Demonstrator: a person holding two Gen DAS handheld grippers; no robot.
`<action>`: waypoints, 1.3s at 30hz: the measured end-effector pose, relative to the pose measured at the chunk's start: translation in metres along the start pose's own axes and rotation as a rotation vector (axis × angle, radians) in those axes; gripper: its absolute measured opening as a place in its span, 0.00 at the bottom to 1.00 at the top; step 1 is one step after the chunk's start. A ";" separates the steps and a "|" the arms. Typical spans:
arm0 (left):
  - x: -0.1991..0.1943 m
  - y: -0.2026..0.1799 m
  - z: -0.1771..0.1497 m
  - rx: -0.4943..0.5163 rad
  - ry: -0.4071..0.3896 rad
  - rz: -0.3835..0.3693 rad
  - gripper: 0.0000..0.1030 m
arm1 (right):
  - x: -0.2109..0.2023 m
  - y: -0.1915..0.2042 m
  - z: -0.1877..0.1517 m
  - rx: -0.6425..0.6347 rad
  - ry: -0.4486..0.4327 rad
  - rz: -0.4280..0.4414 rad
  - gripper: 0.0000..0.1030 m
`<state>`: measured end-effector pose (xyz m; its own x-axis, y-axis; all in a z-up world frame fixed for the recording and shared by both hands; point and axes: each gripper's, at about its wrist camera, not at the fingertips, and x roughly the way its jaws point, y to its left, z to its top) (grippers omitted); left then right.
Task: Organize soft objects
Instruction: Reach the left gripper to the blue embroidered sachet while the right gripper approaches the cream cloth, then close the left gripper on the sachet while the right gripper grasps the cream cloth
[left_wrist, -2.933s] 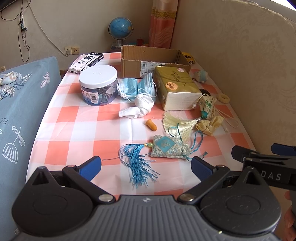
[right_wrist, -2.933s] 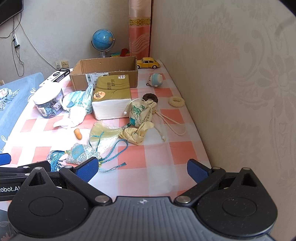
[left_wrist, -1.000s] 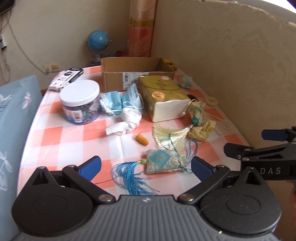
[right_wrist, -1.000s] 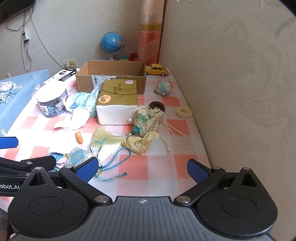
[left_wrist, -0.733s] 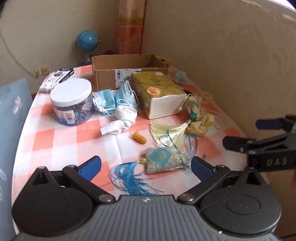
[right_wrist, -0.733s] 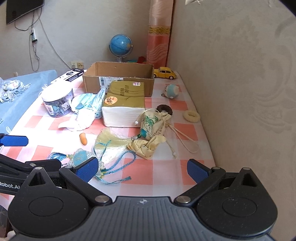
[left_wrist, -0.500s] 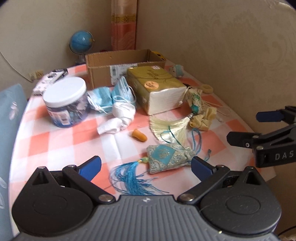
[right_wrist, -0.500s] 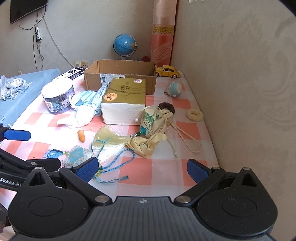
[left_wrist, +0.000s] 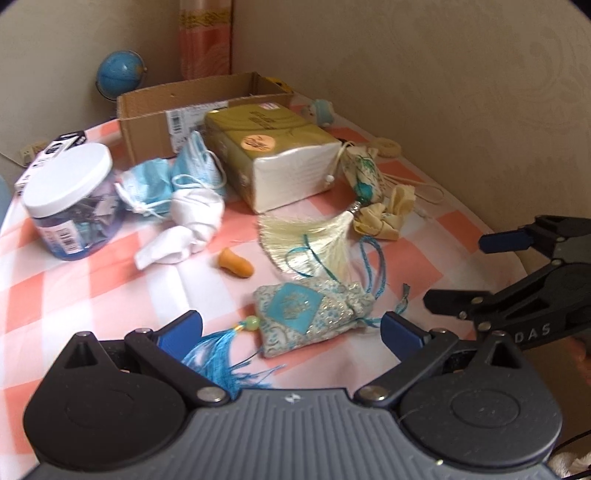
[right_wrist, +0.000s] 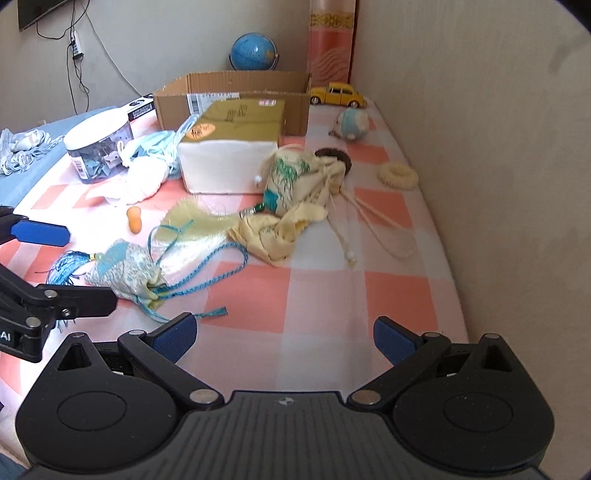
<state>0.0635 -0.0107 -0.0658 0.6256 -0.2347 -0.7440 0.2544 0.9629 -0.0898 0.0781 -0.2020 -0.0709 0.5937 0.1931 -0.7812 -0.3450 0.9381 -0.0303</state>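
blue sachet (left_wrist: 308, 314) lies between the open left claw (left_wrist: 291, 328).

Sachet (left_wrist: 308, 317) lies before tissue pack (left_wrist: 273, 155), box (left_wrist: 199, 107) behind.

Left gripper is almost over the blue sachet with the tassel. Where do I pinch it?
Grip the blue sachet across its padded middle, coming straight down with the open left gripper. It lies flat between the fingers; its blue tassel and cords are loose and would likely slip.
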 end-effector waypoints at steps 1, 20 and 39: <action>0.003 -0.001 0.001 0.001 0.004 -0.005 0.97 | 0.002 -0.001 -0.001 0.002 0.002 0.005 1.00; 0.028 -0.017 0.003 0.072 0.000 0.025 0.76 | 0.014 -0.019 -0.002 -0.005 0.001 -0.028 1.00; 0.003 0.033 -0.008 -0.067 -0.007 0.106 0.63 | 0.038 0.012 0.026 -0.081 -0.042 0.008 0.91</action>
<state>0.0683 0.0211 -0.0764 0.6513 -0.1315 -0.7474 0.1366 0.9891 -0.0550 0.1154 -0.1761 -0.0853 0.6202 0.2140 -0.7547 -0.4063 0.9106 -0.0758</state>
